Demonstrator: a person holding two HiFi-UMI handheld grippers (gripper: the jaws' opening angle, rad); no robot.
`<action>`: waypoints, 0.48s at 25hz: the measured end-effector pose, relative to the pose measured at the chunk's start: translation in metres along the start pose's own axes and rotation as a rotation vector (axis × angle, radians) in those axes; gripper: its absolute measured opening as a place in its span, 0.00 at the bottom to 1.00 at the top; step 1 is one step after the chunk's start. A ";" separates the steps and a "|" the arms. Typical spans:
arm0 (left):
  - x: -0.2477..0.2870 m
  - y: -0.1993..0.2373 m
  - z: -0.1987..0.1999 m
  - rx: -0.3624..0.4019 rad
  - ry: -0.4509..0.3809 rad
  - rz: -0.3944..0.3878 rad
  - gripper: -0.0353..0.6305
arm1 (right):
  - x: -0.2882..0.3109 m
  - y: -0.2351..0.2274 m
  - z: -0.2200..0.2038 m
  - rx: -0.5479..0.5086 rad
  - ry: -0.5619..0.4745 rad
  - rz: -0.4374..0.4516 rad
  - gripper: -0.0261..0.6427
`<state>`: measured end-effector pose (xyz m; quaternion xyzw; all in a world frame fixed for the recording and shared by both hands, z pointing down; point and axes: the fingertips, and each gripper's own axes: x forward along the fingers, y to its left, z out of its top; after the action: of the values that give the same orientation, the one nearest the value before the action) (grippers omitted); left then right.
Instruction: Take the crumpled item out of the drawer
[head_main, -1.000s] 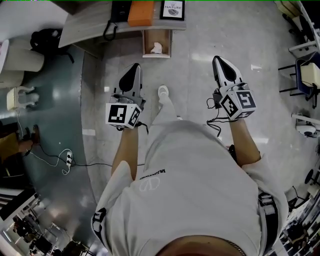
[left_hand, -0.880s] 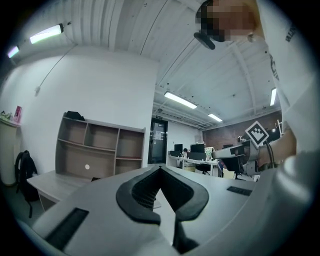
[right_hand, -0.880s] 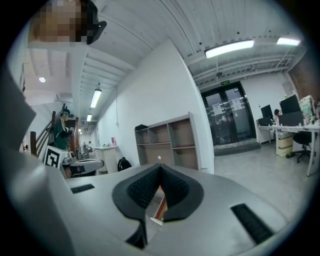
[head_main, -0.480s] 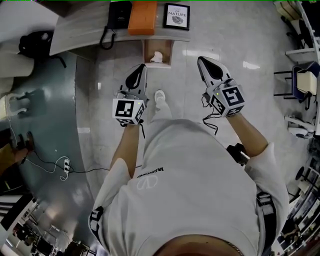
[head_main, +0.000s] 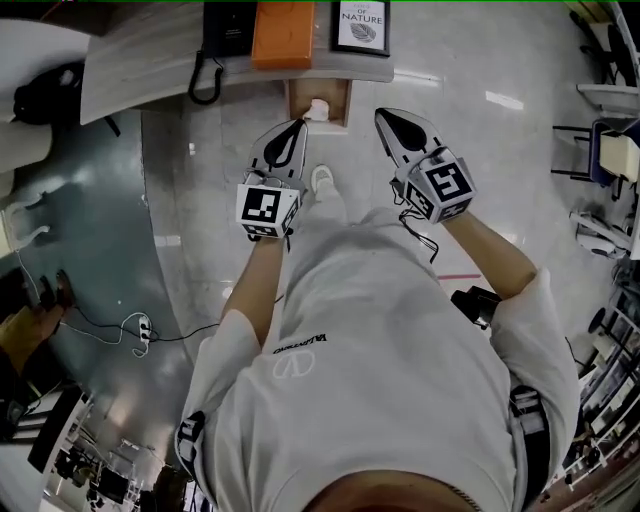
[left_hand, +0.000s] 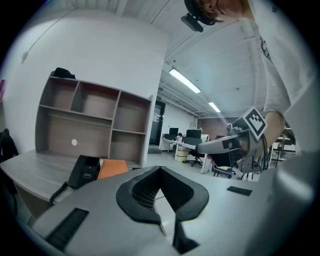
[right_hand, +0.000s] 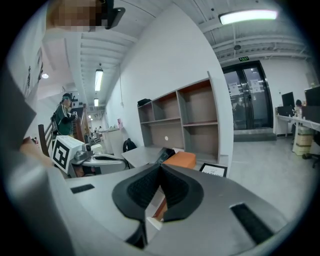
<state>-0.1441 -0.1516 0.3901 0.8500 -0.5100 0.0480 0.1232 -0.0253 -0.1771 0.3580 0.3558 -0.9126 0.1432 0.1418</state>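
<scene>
A white crumpled item (head_main: 317, 109) lies in the open wooden drawer (head_main: 297, 100) under the desk's front edge. In the head view my left gripper (head_main: 296, 126) points at the drawer from just below its left corner, apart from it. It is shut and holds nothing (left_hand: 160, 168). My right gripper (head_main: 381, 114) is a little right of the drawer, its jaws also shut and empty (right_hand: 160, 166). Neither gripper view shows the drawer's inside or the item.
The grey desk (head_main: 150, 60) carries a black phone (head_main: 225, 25), an orange box (head_main: 283, 30) and a framed picture (head_main: 362, 25). Wooden shelves (left_hand: 95, 120) stand behind it. Office chairs (head_main: 610, 150) are at the right, and a cable (head_main: 130, 325) lies on the floor at the left.
Both grippers have moved forward and down toward the desk and come closer together, now flanking the drawer. The desk and drawer look nearer. Both jaws have stayed shut.
</scene>
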 end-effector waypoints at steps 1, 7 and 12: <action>0.010 0.004 -0.009 0.000 0.018 -0.001 0.05 | 0.008 -0.006 -0.006 0.004 0.007 -0.004 0.04; 0.062 0.017 -0.060 -0.056 0.117 0.008 0.05 | 0.048 -0.031 -0.052 0.022 0.083 0.009 0.04; 0.093 0.028 -0.112 -0.089 0.198 0.052 0.05 | 0.083 -0.046 -0.103 0.059 0.135 0.016 0.04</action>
<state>-0.1193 -0.2144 0.5219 0.8212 -0.5188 0.1123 0.2093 -0.0356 -0.2225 0.4900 0.3419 -0.8992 0.1949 0.1914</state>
